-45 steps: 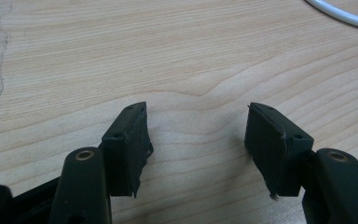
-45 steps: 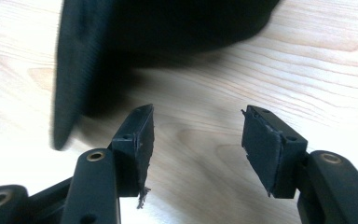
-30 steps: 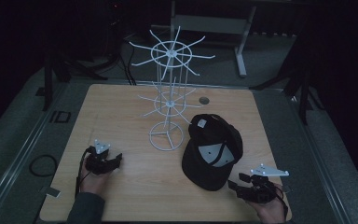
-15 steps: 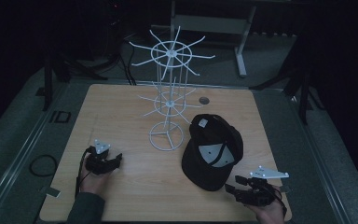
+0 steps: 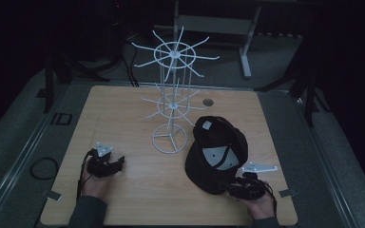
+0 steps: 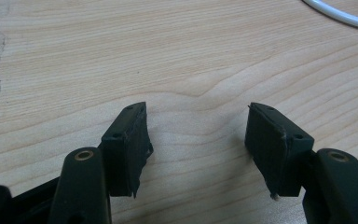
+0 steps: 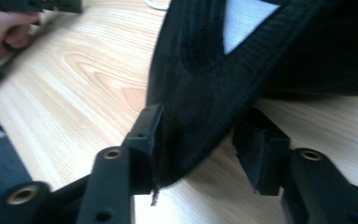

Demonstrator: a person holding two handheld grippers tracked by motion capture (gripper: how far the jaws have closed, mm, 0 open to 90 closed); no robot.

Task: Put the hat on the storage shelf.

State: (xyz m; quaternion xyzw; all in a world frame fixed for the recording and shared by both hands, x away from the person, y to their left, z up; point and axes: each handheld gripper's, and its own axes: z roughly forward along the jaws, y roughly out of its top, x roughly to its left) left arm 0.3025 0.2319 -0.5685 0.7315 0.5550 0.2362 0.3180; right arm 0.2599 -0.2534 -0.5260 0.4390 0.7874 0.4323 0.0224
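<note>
Black cap lay upturned on table beside wire rack; right gripper, jaws just closing, straddled its rim; left gripper rested open, empty.

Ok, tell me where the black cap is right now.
In the high view the black cap lies upside down on the right near part of the table, just right of the white wire rack; its near edge sits between the right hand-held gripper jaws.
</note>
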